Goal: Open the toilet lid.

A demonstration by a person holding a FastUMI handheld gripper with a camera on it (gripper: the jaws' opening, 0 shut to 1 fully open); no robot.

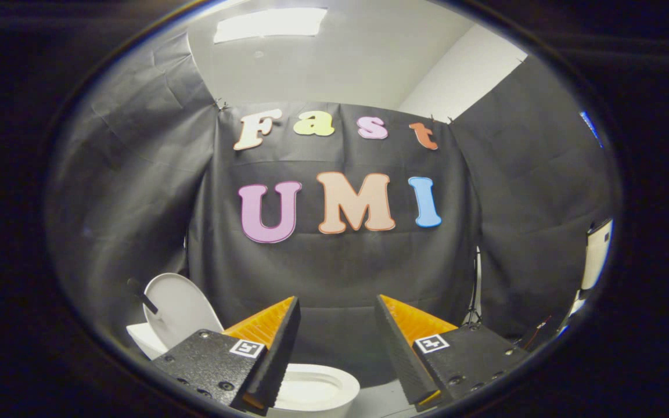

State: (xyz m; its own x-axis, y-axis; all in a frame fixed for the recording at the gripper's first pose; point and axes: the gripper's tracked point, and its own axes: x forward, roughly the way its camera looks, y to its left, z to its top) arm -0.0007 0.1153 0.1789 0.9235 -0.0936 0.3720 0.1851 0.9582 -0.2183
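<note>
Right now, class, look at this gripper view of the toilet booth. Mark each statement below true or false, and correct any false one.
1. The toilet lid stands raised. True.
2. The gripper is shut on the lid. False: its fingers are apart and hold nothing.
3. The toilet bowl shows below and between the fingers. True.
4. The lid lies between the fingers. False: it stands off to the left of the left finger.
5. A black cloth wall hangs behind the toilet. True.
</note>
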